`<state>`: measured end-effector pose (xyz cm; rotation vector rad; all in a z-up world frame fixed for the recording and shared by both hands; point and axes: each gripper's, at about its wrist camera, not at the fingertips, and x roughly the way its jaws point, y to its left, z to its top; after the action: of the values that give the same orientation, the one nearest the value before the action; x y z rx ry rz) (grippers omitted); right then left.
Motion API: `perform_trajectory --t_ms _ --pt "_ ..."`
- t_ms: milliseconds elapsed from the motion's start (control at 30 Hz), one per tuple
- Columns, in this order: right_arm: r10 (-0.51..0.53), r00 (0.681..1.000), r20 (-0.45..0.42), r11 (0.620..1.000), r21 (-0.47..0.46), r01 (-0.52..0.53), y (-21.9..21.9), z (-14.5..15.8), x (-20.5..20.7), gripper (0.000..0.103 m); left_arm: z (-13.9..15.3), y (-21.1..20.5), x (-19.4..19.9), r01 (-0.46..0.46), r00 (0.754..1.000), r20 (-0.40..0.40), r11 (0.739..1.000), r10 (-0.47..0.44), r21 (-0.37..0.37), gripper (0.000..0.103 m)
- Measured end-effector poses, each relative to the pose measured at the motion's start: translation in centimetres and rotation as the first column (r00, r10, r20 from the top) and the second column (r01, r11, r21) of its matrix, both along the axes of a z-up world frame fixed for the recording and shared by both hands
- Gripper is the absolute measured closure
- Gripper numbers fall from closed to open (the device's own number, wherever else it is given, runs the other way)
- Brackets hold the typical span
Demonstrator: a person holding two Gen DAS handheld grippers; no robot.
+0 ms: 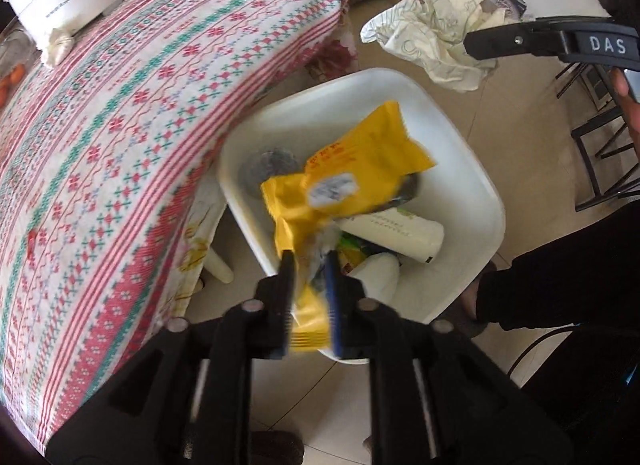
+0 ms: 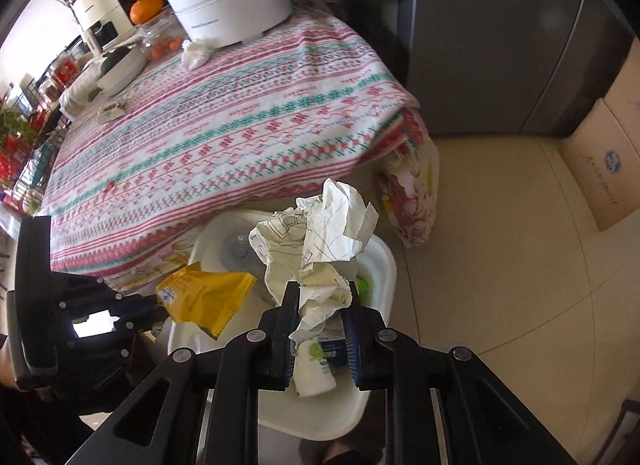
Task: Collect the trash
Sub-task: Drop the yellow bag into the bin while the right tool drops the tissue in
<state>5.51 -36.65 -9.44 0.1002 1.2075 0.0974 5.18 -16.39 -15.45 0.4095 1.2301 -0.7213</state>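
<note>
My left gripper (image 1: 309,261) is shut on a yellow snack wrapper (image 1: 344,181) and holds it over the white trash bin (image 1: 472,201). The wrapper also shows in the right wrist view (image 2: 208,297), with the left gripper (image 2: 160,311) at the lower left. My right gripper (image 2: 322,291) is shut on a crumpled white paper (image 2: 320,237) above the bin (image 2: 380,265). In the left wrist view the paper (image 1: 436,37) hangs from the right gripper (image 1: 470,43) beyond the bin. Inside the bin lie a white bottle (image 1: 400,231) and other wrappers.
The table with a patterned cloth (image 1: 120,125) stands left of the bin. On it are a white pot (image 2: 232,5), a crumpled tissue (image 2: 194,53), oranges and appliances. A cardboard box (image 2: 600,169) and a grey fridge (image 2: 480,45) stand right. A black chair (image 1: 600,153) is nearby.
</note>
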Motion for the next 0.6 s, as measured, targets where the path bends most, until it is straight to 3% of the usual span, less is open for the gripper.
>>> perform_trajectory --t_ms 67,167,400,600 --pt "-0.011 1.0 -0.008 1.0 0.006 0.011 -0.5 -0.2 0.0 0.082 0.4 -0.2 -0.2 0.007 1.0 0.022 1.0 -0.007 0.001 0.063" --pt "-0.016 1.0 -0.018 1.0 0.008 0.016 -0.9 -0.4 0.0 0.082 1.0 -0.2 -0.4 0.011 0.999 0.043 1.0 -0.011 0.001 0.053" --pt "0.026 0.998 -0.048 1.0 -0.004 -0.027 0.1 -1.0 -0.1 0.081 2.6 2.8 1.4 -0.093 0.995 0.037 0.996 0.093 -0.017 0.038" --pt "0.064 0.994 -0.091 0.998 -0.01 -0.066 1.2 -1.8 0.1 0.078 4.0 6.2 3.3 -0.229 0.973 0.026 0.972 0.23 -0.062 0.031"
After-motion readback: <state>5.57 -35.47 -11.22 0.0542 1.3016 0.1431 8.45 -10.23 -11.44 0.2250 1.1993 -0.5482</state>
